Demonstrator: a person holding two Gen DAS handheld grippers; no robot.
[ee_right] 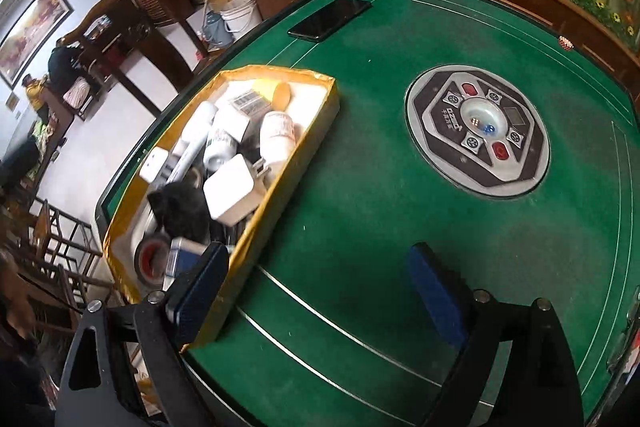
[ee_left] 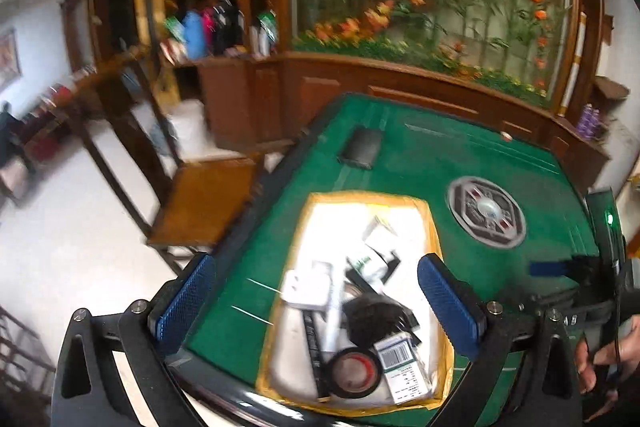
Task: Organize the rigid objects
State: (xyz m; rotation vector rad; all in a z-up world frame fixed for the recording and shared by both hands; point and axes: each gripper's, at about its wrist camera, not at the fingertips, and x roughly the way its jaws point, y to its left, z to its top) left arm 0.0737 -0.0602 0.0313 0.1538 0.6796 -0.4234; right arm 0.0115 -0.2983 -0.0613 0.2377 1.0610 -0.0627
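Observation:
A shallow yellow-walled box (ee_left: 434, 227) (ee_right: 316, 131) sits on the green table near its left edge. Inside lie several rigid items: a white charger (ee_right: 234, 187), white bottles (ee_right: 276, 137), a black tape roll (ee_left: 354, 373), a barcoded packet (ee_left: 400, 359) and a black pouch (ee_left: 374, 315). My left gripper (ee_left: 316, 261) hangs above the box, open, with nothing between its blue pads. My right gripper (ee_right: 318, 249) is open and empty over bare felt beside the box's right wall, its left finger (ee_right: 200, 291) above the near corner. It also shows at the right edge of the left wrist view.
A black phone (ee_right: 330, 19) (ee_left: 360, 147) lies on the felt beyond the box. A round dice console (ee_right: 478, 131) (ee_left: 486, 213) sits in the table's centre. A wooden chair (ee_left: 200, 199) stands left of the table; wooden cabinets and a flower mural lie behind.

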